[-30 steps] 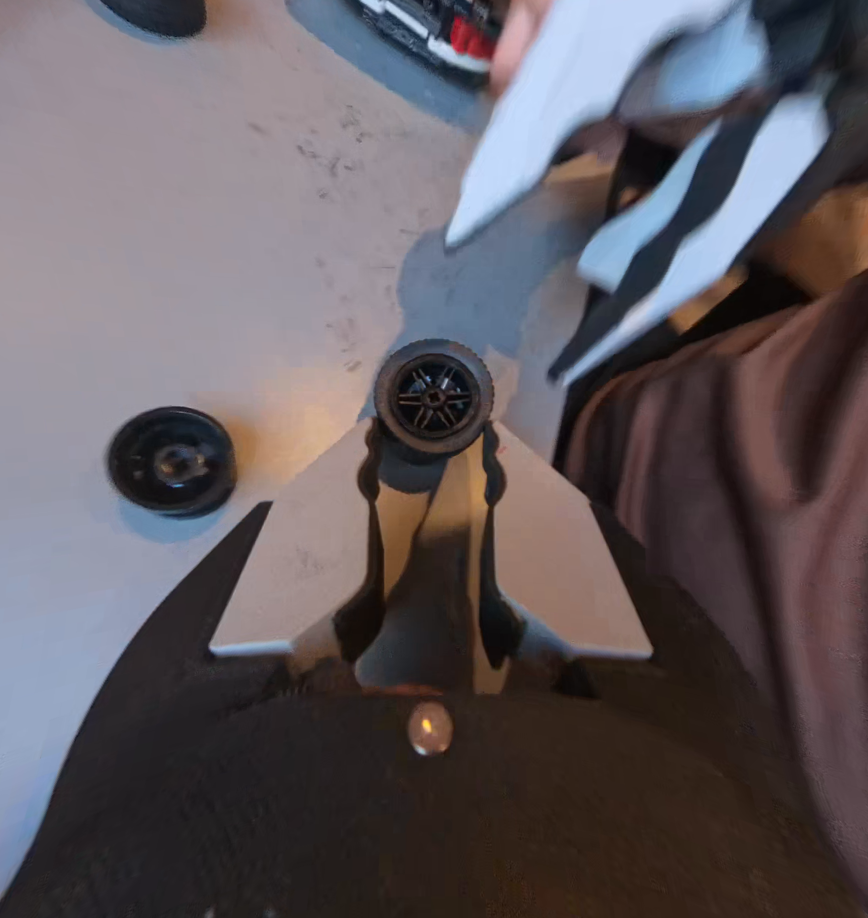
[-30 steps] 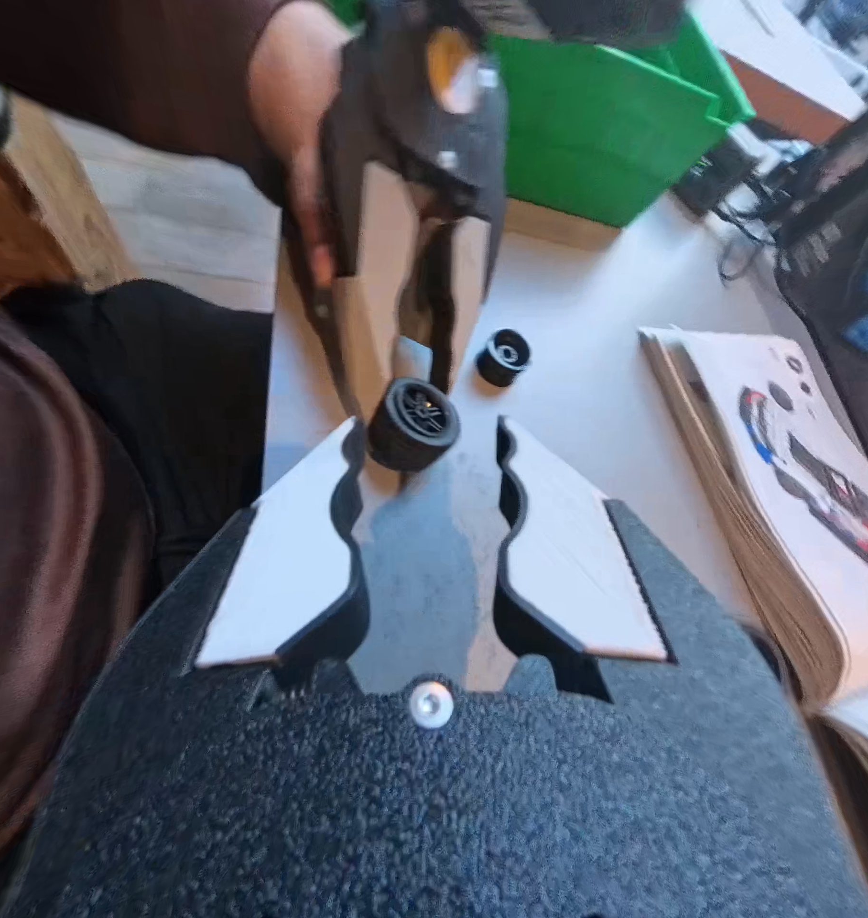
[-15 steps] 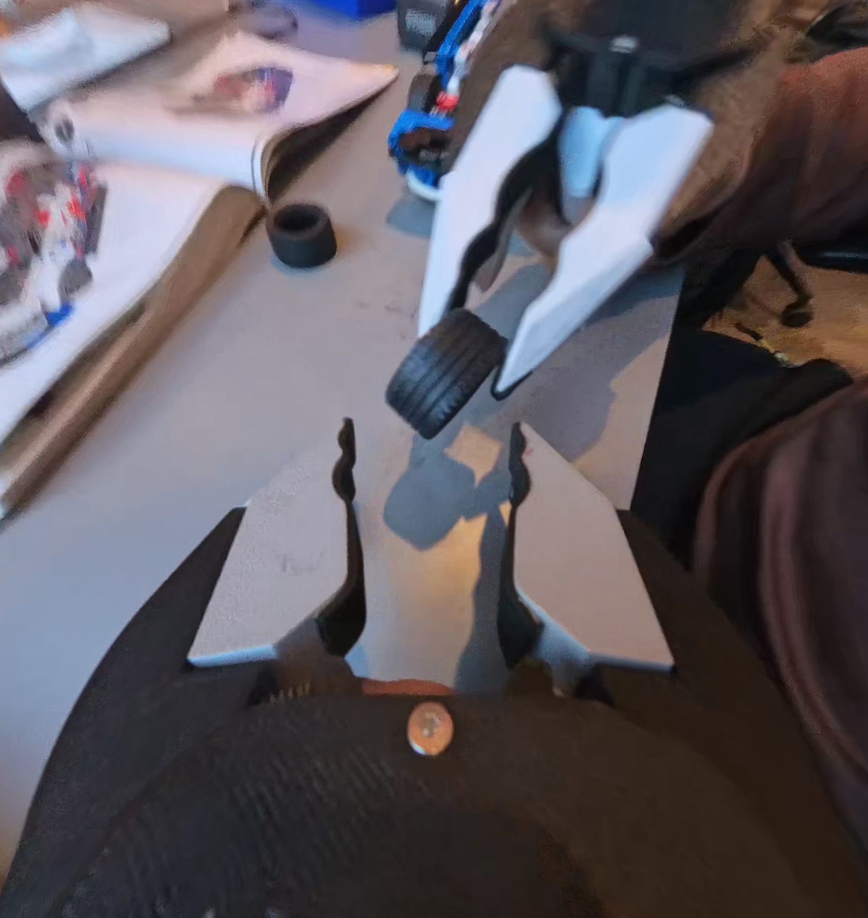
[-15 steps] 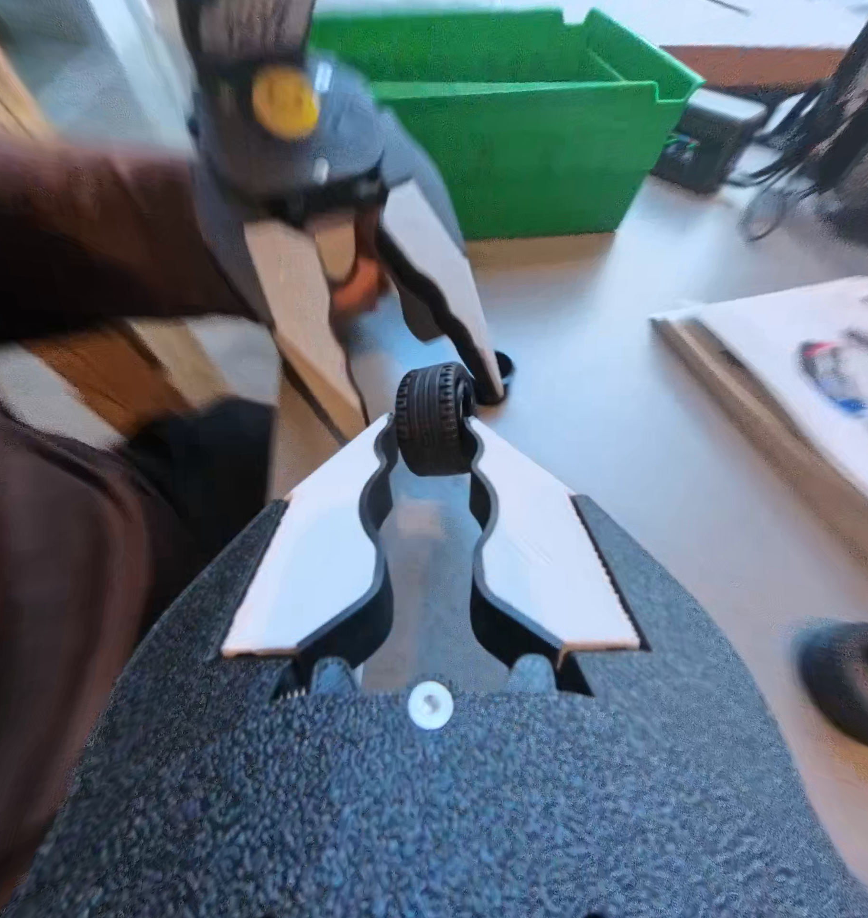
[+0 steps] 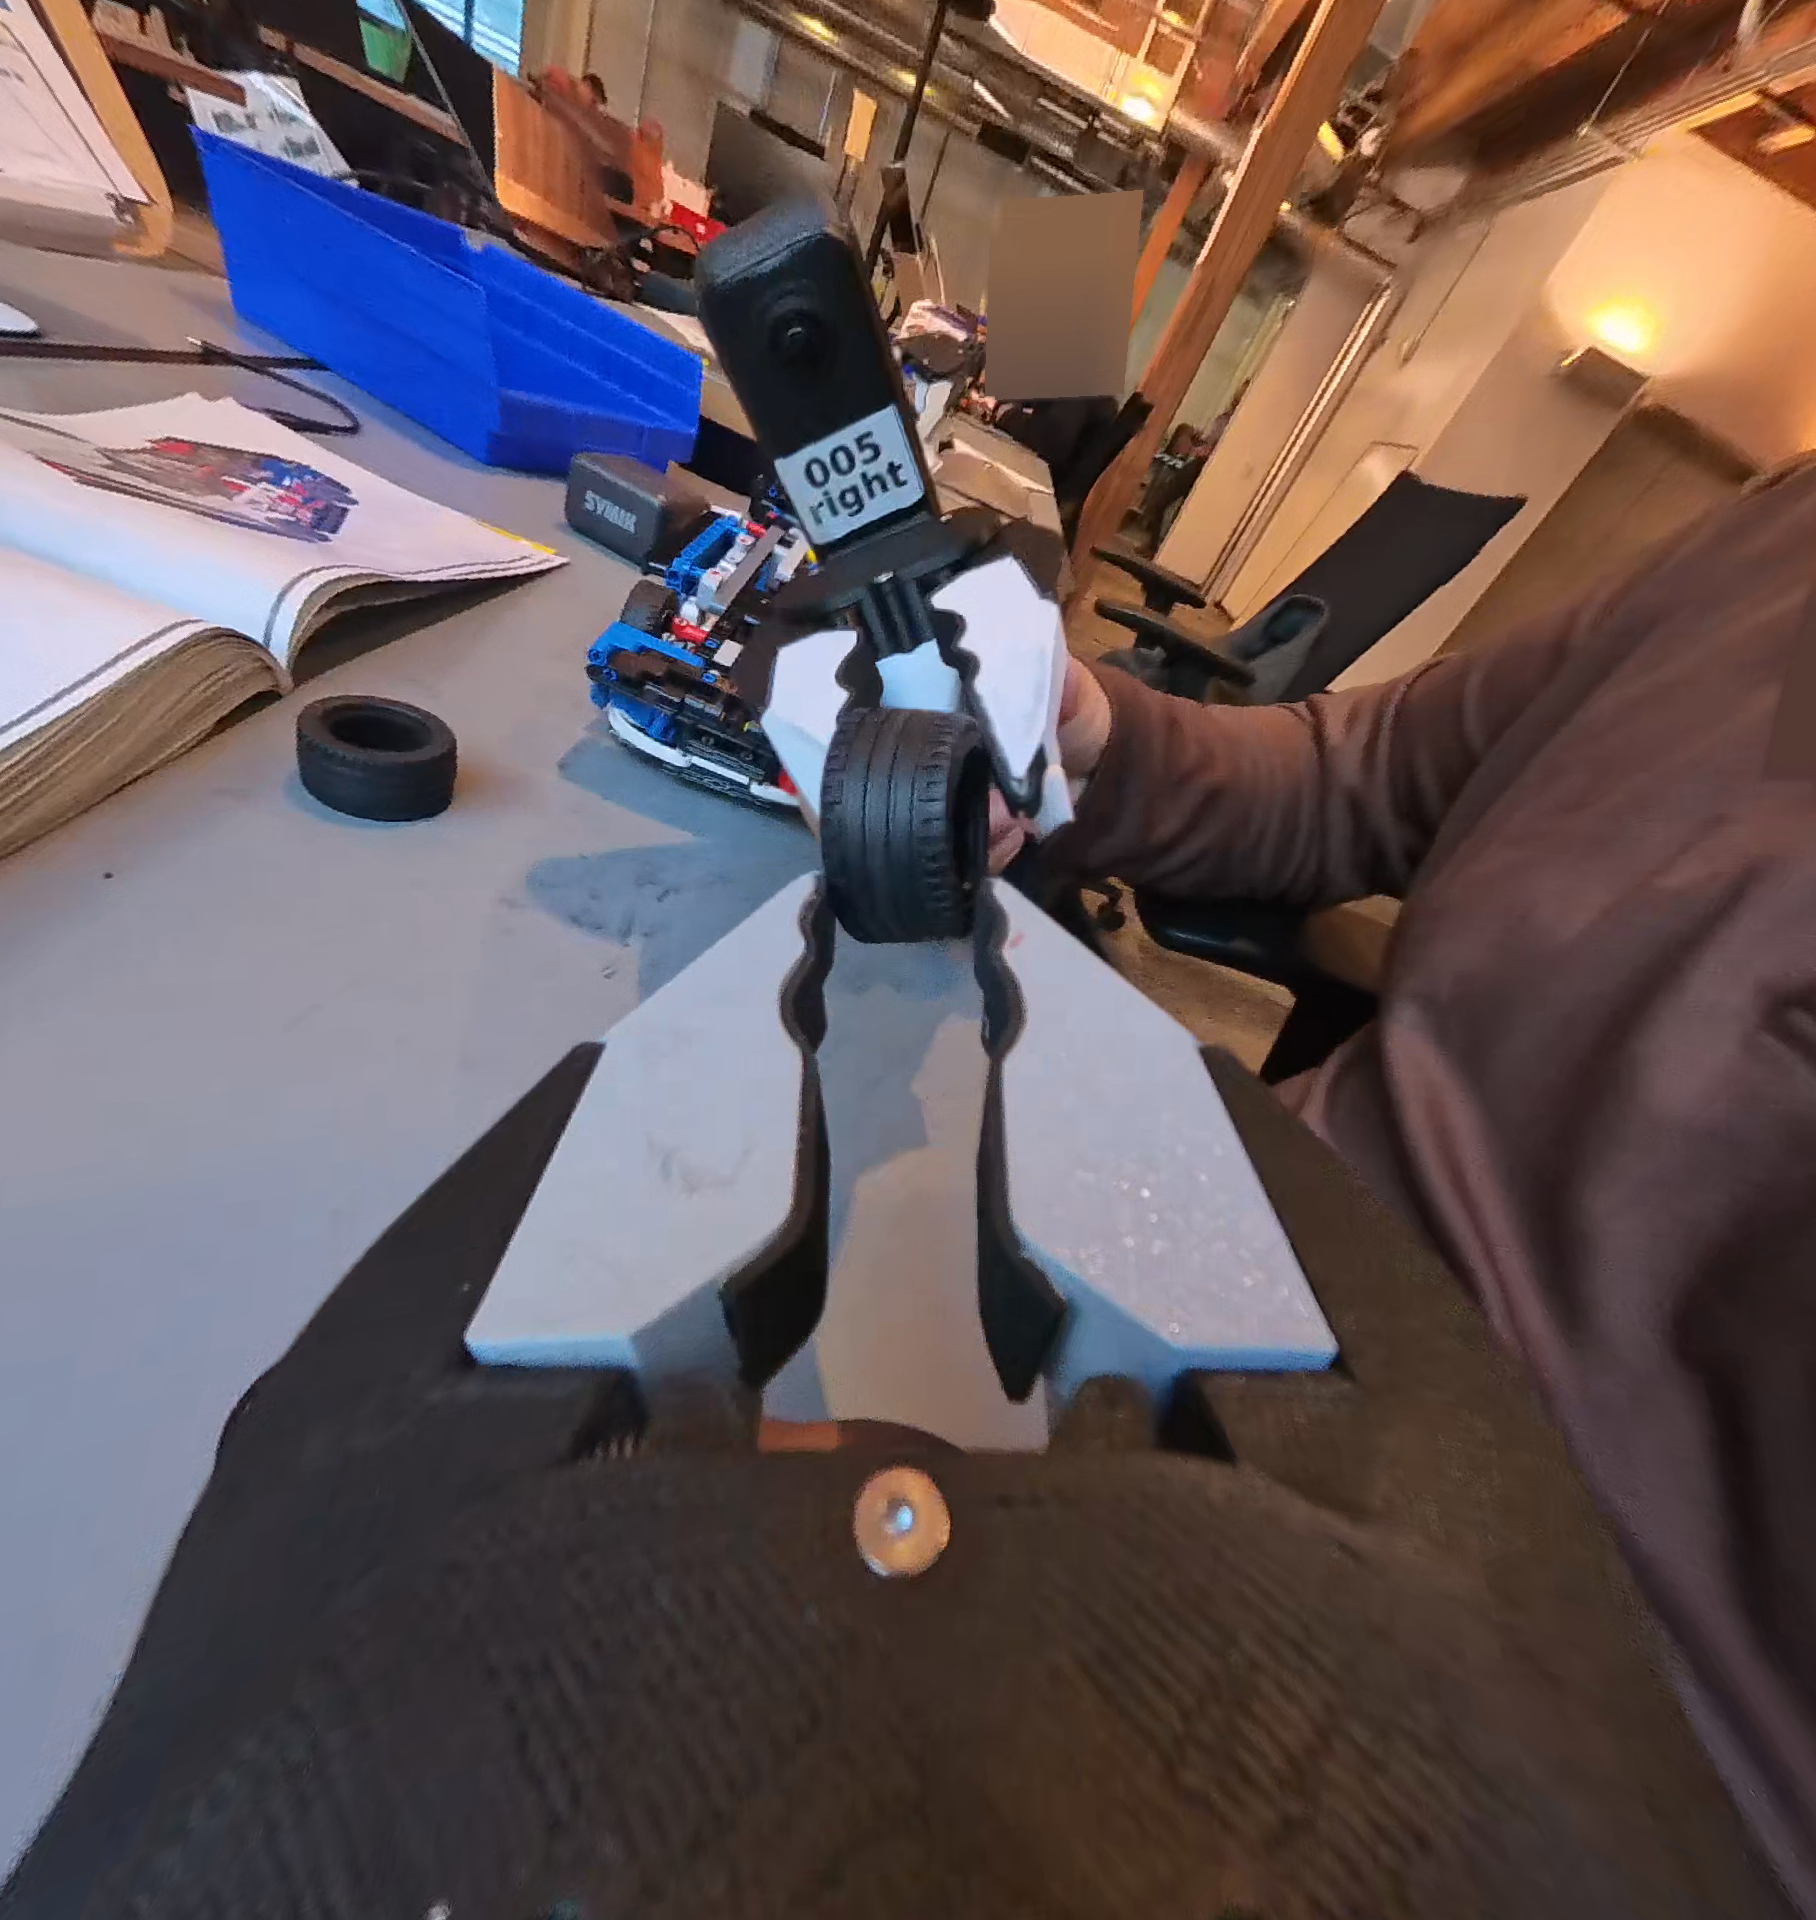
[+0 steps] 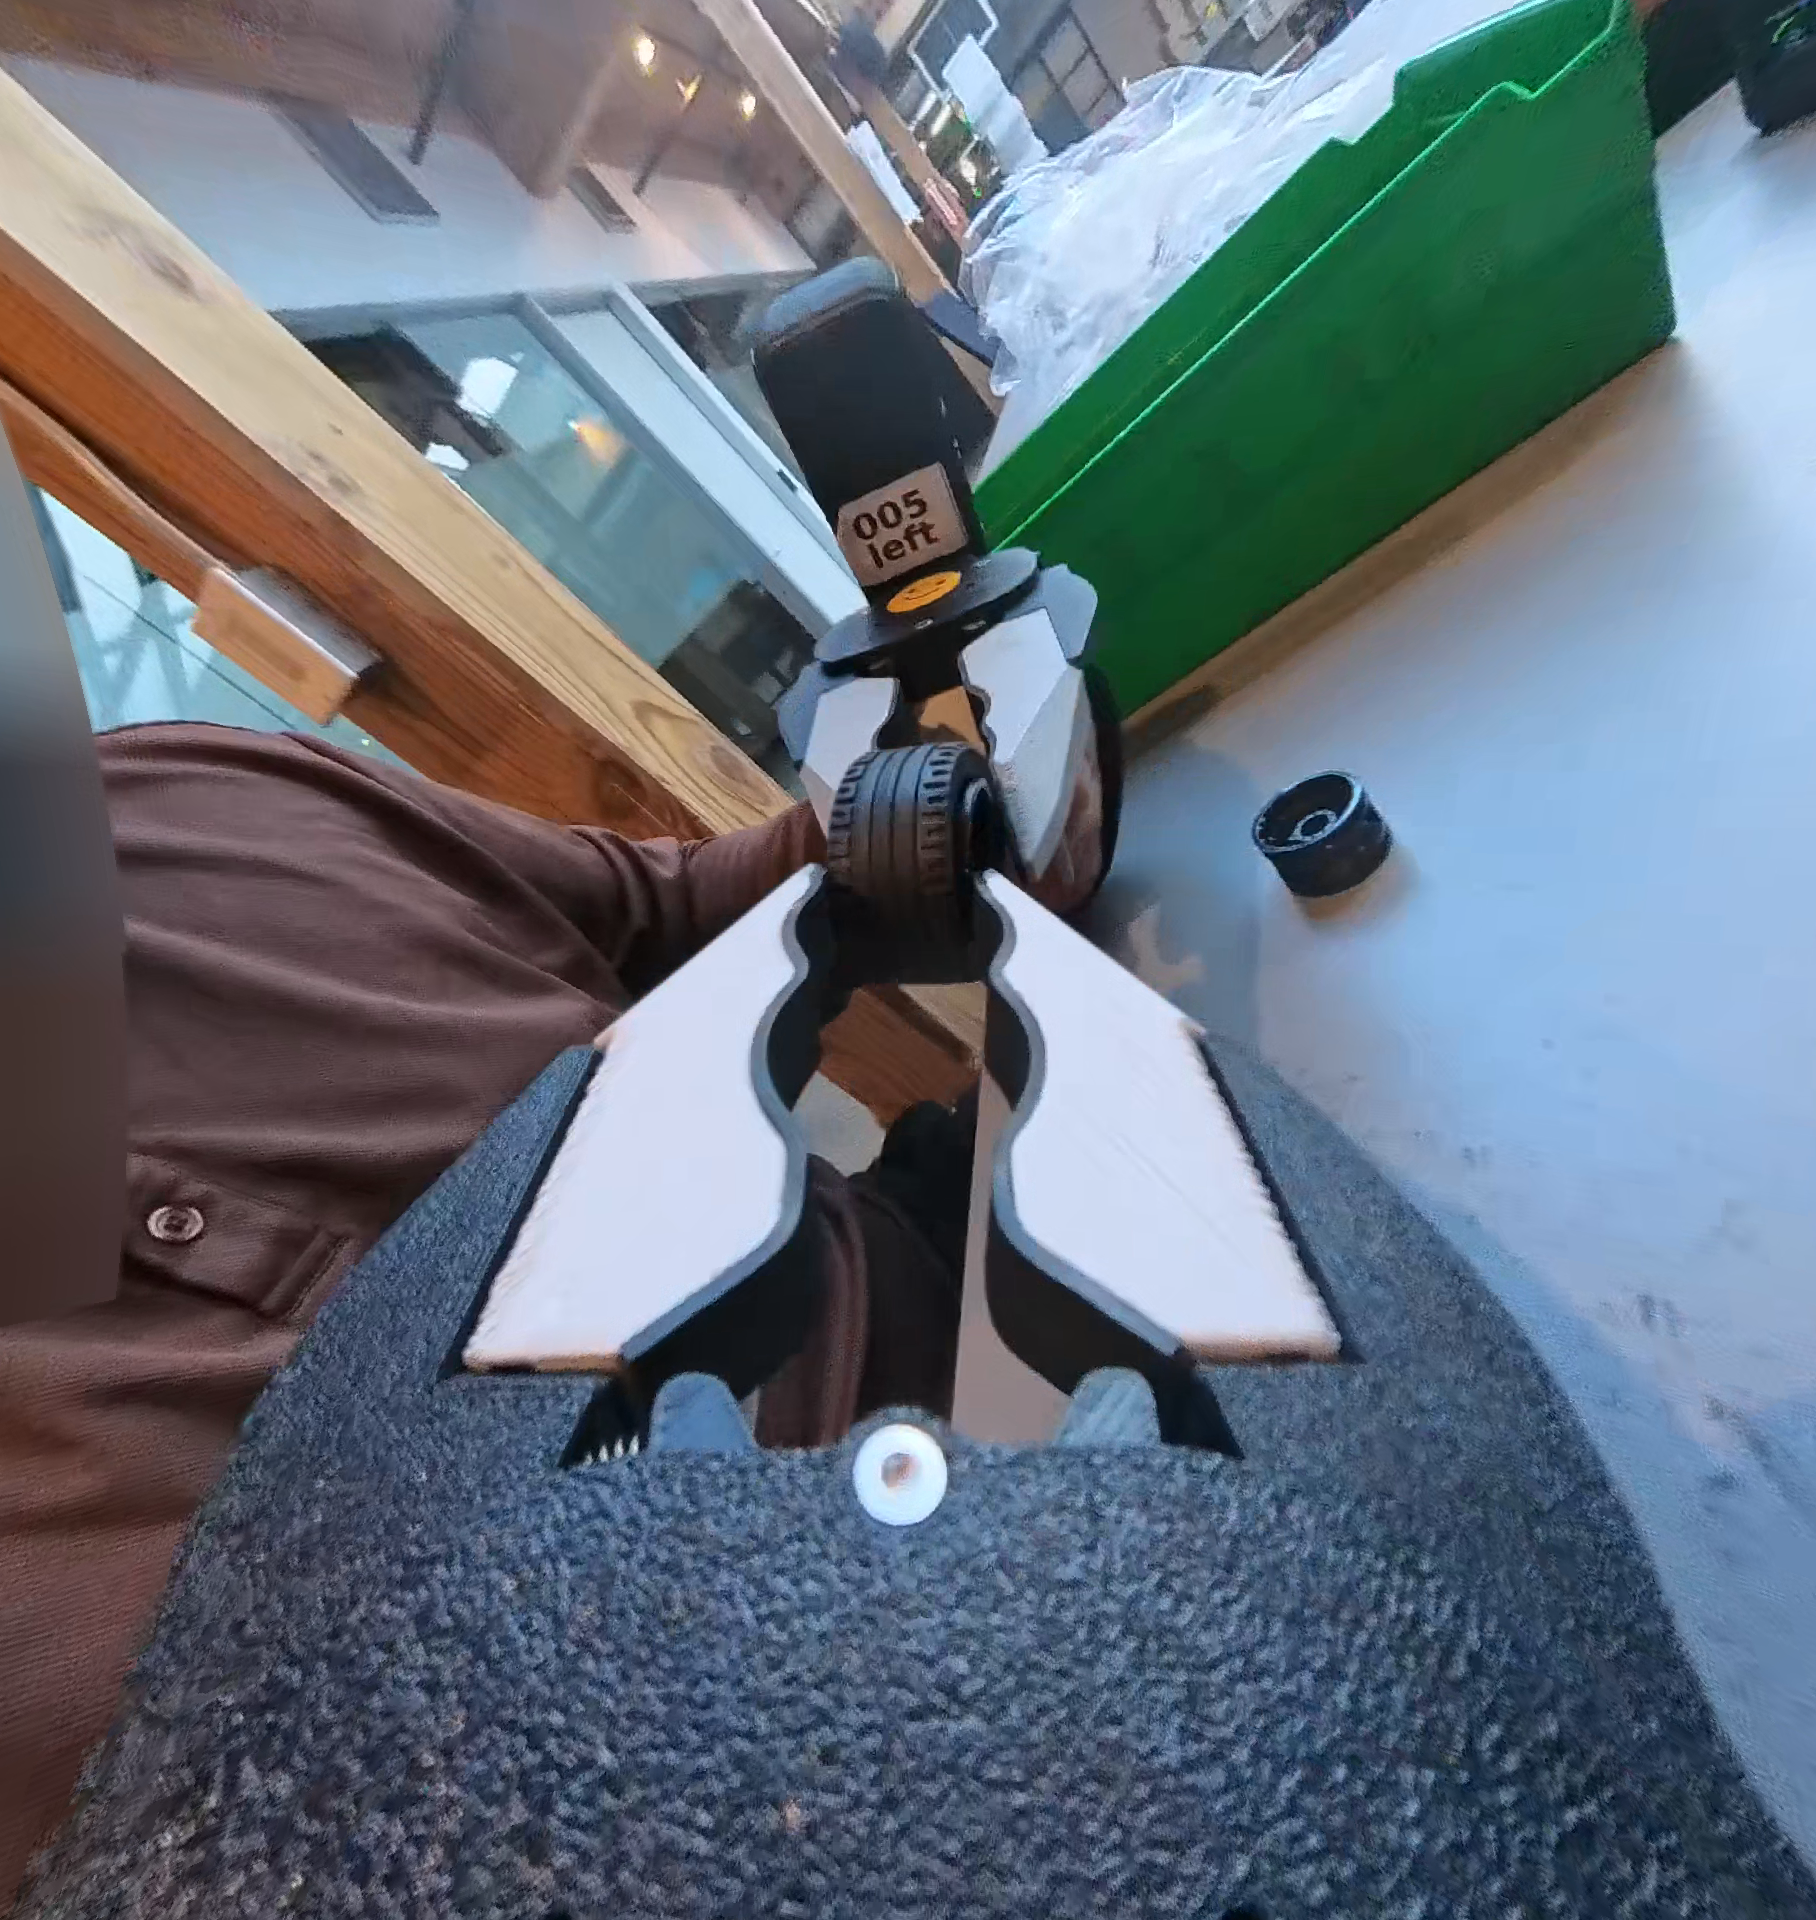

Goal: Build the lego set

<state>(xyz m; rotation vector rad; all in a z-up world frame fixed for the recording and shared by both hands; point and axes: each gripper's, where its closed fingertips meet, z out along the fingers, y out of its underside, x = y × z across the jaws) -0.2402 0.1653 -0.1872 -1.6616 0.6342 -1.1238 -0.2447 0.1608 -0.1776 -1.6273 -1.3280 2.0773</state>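
A black wheel with tyre (image 5: pixel 899 821) hangs in the air between my two grippers, which face each other tip to tip. In the left wrist view, my left gripper (image 5: pixel 899 896) has its jaws narrowed around the wheel's near side, and my right gripper (image 5: pixel 925 795) grips its far side. In the right wrist view the same wheel (image 6: pixel 909 847) sits between my right gripper (image 6: pixel 904 883) and the left gripper (image 6: pixel 914 800). The partly built blue, white and black lego car (image 5: pixel 696 665) stands on the grey table (image 5: pixel 208 987) behind.
A loose black tyre (image 5: pixel 376 756) lies beside the open instruction booklet (image 5: pixel 156 540). A black wheel rim (image 6: pixel 1322 833) lies on the table near a green bin (image 6: pixel 1351 416). A blue bin (image 5: pixel 416 312) and a black box (image 5: pixel 623 509) stand further back. My left and right fingertips are right by each other. Between my left fingertips and the black wheel rim (image 6: pixel 1322 833) there is roughly 11 centimeters.
The wheel passed from my left gripper to my right, which shut on it. My left gripper opened, and now its jaws have narrowed around the wheel again. Both grippers tilted up.
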